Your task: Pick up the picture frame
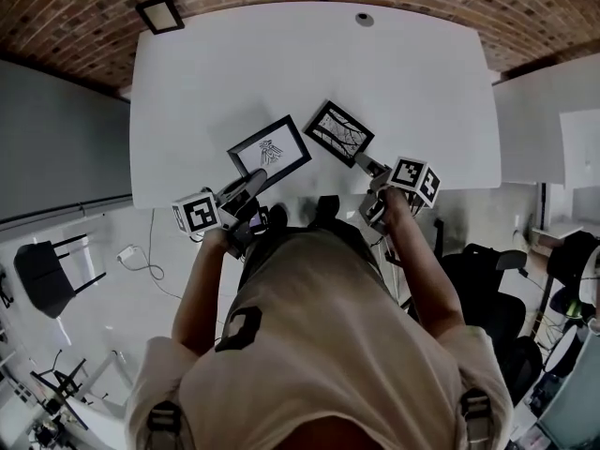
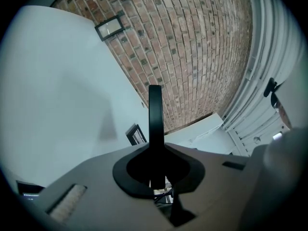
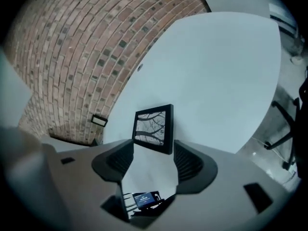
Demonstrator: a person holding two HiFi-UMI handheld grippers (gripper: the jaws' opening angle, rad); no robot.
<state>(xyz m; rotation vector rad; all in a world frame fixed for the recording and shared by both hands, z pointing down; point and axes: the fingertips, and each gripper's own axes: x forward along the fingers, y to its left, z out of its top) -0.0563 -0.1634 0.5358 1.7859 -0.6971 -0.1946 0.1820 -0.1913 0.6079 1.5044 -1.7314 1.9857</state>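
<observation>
Showing two frames at the bench's [image 1: 394,73] near edge, the head view puts the left gripper [image 1: 258,181] on the insect-print frame [image 1: 269,151] and the right gripper [image 1: 367,165] just short of the branch-print frame [image 1: 338,131]. The left gripper view has its jaws clamped on that frame's thin black edge [image 2: 155,119]. The right gripper view has its jaws apart with the branch-print frame [image 3: 154,127] just ahead, not yet grasped.

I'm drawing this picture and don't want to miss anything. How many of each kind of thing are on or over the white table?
Picture frames: 2, the left picture frame and the right picture frame
Grippers: 2, the left gripper and the right gripper
Small round disc: 1, at the table's far edge
Total: 5
</observation>
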